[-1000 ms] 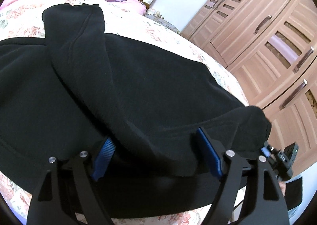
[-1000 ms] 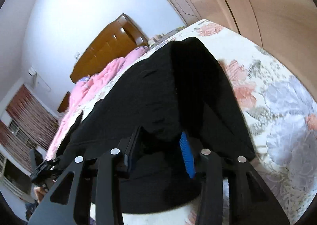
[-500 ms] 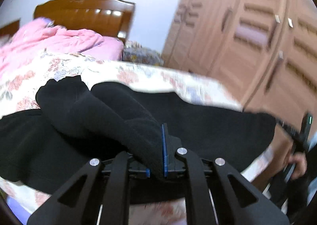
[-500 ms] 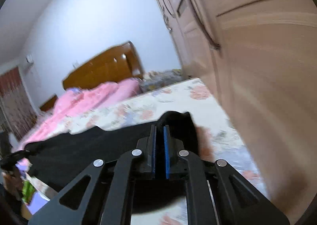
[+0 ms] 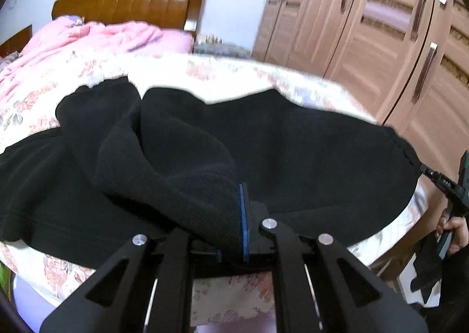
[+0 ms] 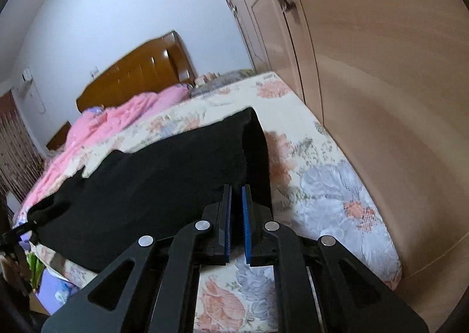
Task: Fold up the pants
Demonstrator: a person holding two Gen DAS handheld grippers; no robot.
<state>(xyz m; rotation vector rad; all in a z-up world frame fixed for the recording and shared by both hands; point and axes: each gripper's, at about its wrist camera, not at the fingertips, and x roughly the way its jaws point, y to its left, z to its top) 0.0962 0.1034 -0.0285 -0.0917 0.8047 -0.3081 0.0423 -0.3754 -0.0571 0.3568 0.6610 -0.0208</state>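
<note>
Black pants [image 5: 278,151] spread across the near end of a floral bed [image 6: 331,186].
Left wrist view: left gripper [image 5: 233,227] clenched on a bunched leg. Right wrist view: right gripper [image 6: 236,224] pinches the pants' right corner beside the wardrobe [image 6: 381,69]; only here the floor clutter at far left shows.

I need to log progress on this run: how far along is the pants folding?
Early. Done: the black pants lie spread across the floral bedsheet. In hand: the left tool is shut on a bunched fold of them; the right tool is shut at their other edge. Left: no neat fold shows yet, and one leg lies crumpled.
</note>
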